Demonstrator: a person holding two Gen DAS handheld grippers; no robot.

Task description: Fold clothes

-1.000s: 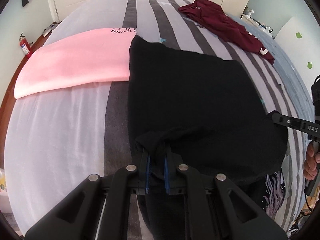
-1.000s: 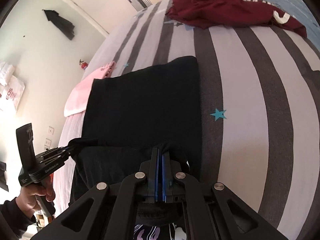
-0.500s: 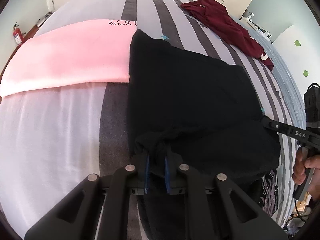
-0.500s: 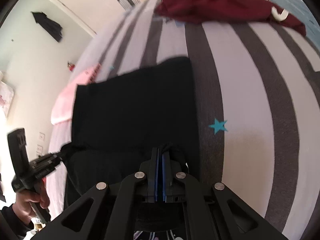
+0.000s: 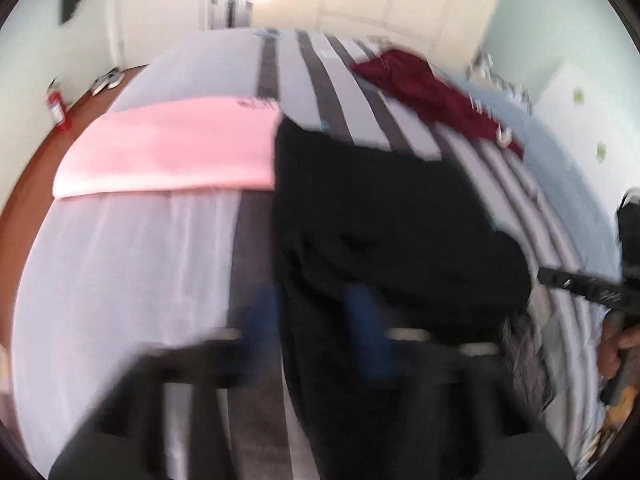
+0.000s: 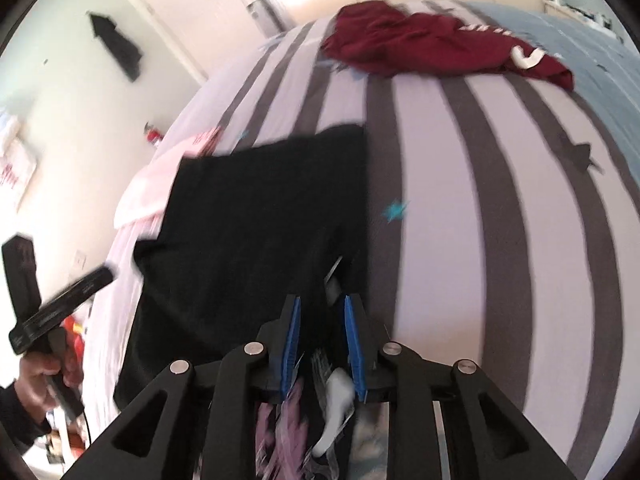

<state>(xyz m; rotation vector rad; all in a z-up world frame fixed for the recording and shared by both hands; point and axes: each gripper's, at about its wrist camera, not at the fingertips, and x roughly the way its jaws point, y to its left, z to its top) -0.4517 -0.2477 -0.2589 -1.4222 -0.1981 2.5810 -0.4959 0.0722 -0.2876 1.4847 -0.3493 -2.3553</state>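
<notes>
At the far left of the left wrist view, a small red fire extinguisher (image 5: 56, 105) stood on the brown floor by the wall. Next came the flat, folded pink garment (image 5: 168, 152), lying on the bed with the grey-and-white striped cover (image 5: 120, 264). Just beside it, edge to edge, lay the black fabric garment (image 5: 384, 216), spread over the middle of the bed with its near end rumpled. The left gripper (image 5: 316, 320) was heavily blurred, but its blue-padded fingers (image 5: 364, 312) stood well apart, one on each side of the black cloth's near edge, gripping nothing. Beyond, a crumpled maroon sweatshirt (image 5: 432, 96) lay far up the bed. The right gripper (image 6: 320, 328), seen in its own view, had its blue pads parted too, above the black garment's near right corner. At the right edge of the left view, a hand (image 5: 618, 348) held that gripper's handle.
</notes>
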